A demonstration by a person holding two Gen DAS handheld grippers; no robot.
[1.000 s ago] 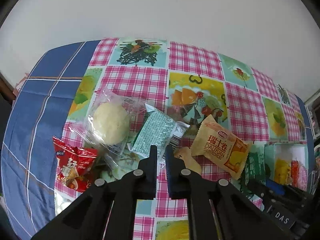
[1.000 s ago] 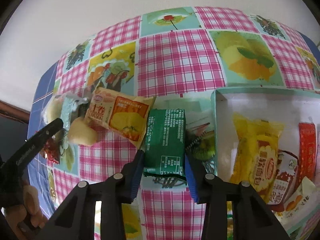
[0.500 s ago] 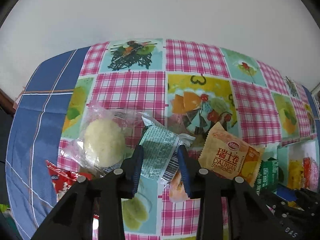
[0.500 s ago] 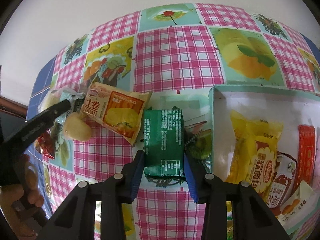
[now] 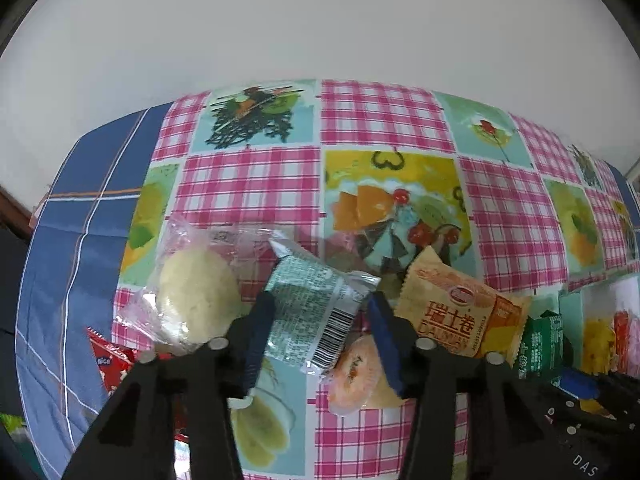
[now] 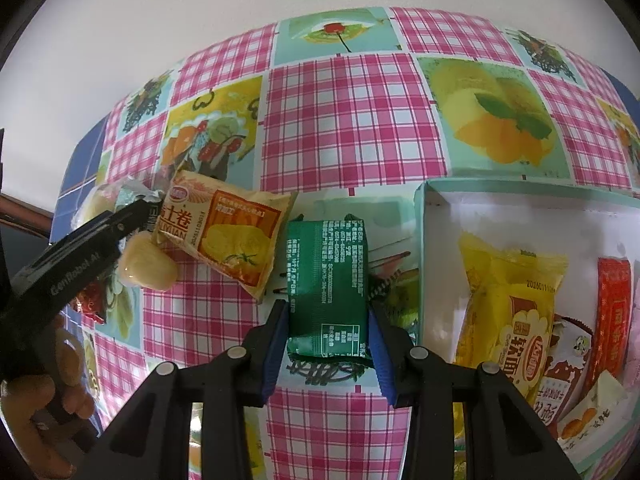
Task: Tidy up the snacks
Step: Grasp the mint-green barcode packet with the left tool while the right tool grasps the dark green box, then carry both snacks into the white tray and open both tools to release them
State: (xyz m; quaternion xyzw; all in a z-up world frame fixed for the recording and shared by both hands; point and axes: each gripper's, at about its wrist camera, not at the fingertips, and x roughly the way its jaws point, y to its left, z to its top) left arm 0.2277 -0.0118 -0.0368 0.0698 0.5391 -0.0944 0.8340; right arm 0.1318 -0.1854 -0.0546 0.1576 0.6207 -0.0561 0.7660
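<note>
- Silver-green foil snack packet with a barcode (image 5: 316,316): lying tilted between the fingers of the left gripper (image 5: 322,330), barcode end nearest the tool, crimped top end pointing away.
- Left gripper: jaws opening, packet between them; left pad close against the packet's edge, right pad standing clear of it, no squeeze visible.
- Dark green rectangular foil snack packet (image 6: 328,288): flat on the cloth, lengthwise along the right gripper (image 6: 328,344), its near end between the two blue pads.
- Right gripper: partly open, both pads against the green packet's long sides; closed on it, packet resting on the table.
- Just left of the left tool's left finger: round pale bun in clear plastic wrap (image 5: 196,300); below that, nearer the tool, red crinkled snack bag (image 5: 110,362).
- Under the left tool's right finger: small round orange-and-white wrapped cake (image 5: 354,376).
- Beyond that finger, to its right: orange pillow pack with Chinese lettering (image 5: 460,312), touching the dark green packet's side in the right wrist view.
- Right of the right gripper: white open box with pale green rim (image 6: 424,264), holding yellow, red and white snack packs.
- Beneath everything: pink checked tablecloth with fruit pictures (image 6: 352,120).
- At the left edge of the right wrist view: a hand (image 6: 36,408) on the left tool's handle.
</note>
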